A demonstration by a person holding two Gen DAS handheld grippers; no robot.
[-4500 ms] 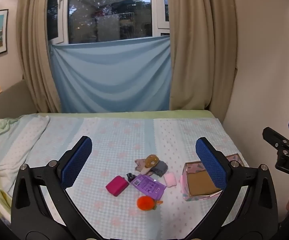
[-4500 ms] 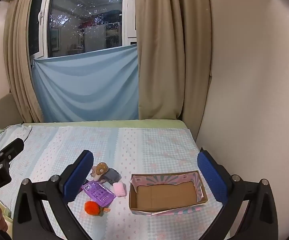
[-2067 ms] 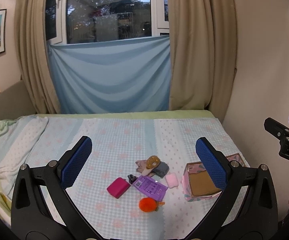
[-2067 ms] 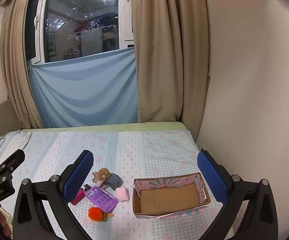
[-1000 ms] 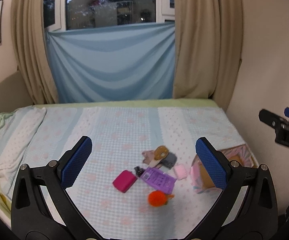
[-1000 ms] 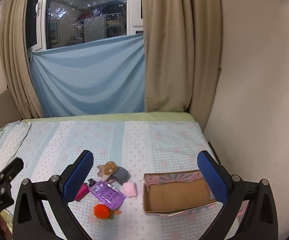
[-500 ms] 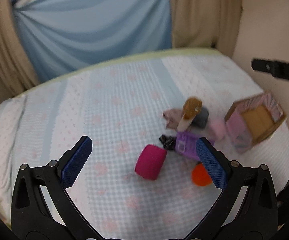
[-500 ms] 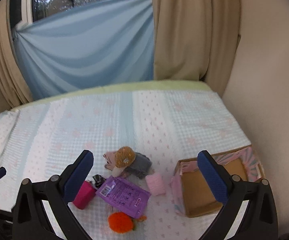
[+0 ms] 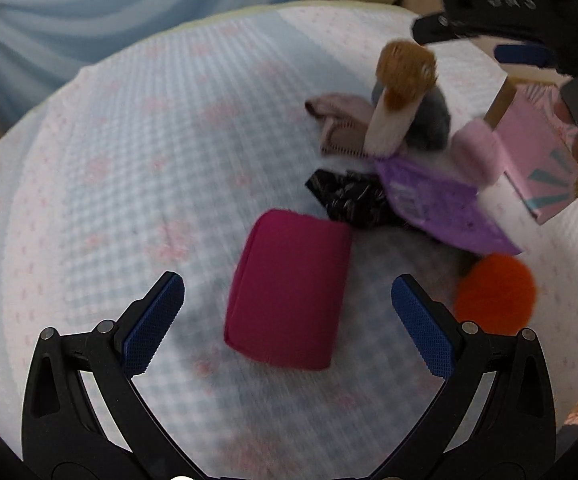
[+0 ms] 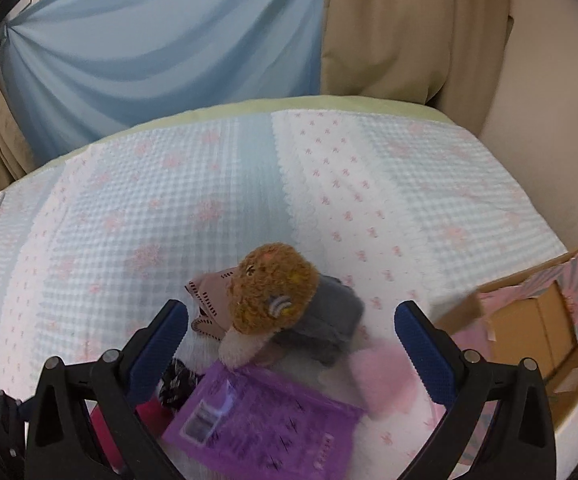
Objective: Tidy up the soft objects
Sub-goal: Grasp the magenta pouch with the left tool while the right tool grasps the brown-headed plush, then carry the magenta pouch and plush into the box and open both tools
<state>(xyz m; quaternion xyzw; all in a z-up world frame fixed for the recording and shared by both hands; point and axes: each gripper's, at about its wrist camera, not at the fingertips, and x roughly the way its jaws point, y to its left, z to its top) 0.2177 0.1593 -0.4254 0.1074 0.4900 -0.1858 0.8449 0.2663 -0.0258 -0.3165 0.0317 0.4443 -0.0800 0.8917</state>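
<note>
A pile of small things lies on the bed. In the left wrist view my open left gripper hangs just above a magenta soft block, its jaws either side of it. An orange pom-pom lies to the right, with a purple packet behind. In the right wrist view my open right gripper frames a brown plush mushroom lying on a grey cloth. A pink fluffy piece and a pink cardboard box lie to its right.
A black patterned item and a pale pink cloth lie in the pile. The bed's quilt stretches back to blue fabric and beige curtains. A wall runs along the right side by the box.
Both grippers have dropped from high above the bed and moved close to the pile; the left now hangs over the magenta block, the right over the plush mushroom. Both stay open.
</note>
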